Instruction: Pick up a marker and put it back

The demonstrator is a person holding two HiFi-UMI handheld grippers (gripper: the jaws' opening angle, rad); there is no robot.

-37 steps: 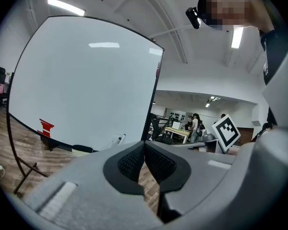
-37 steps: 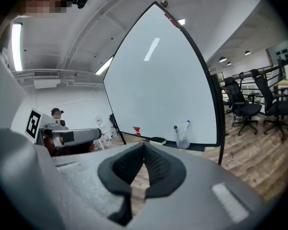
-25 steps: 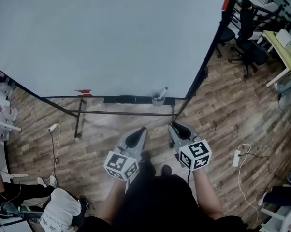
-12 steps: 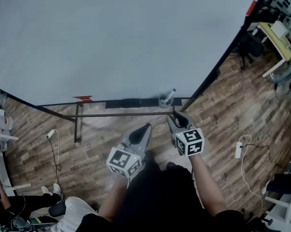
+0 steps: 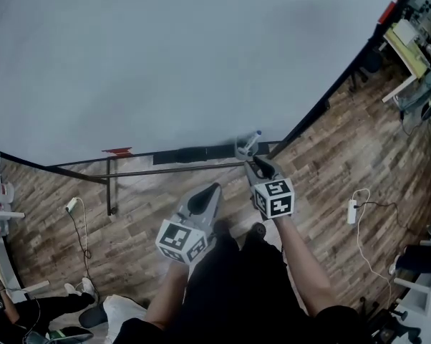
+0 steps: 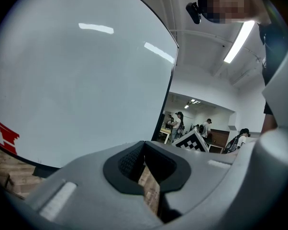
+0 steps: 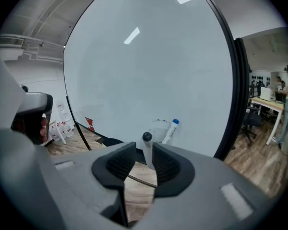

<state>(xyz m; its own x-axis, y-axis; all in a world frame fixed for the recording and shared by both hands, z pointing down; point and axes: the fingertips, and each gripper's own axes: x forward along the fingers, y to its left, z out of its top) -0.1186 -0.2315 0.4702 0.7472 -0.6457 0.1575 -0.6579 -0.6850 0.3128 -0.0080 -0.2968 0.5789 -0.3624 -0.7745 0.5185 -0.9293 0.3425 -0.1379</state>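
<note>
A large white whiteboard [image 5: 165, 56] with a black frame fills the far side, with a small red mark [image 5: 117, 151] at its lower edge on the left. Its black metal stand bar [image 5: 172, 170] runs above the brown wood-plank floor [image 5: 344, 156]. A white power strip [image 5: 351, 212] with a cable lies on the floor at the right, and a white plug and cord [image 5: 71, 205] at the left. A pale yellow desk [image 5: 405, 49] stands far right.

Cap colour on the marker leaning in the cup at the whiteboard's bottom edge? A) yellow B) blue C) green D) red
B: in the right gripper view the marker leaning out of the cup at the foot of the whiteboard has a white body topped by a blue cap.
</note>
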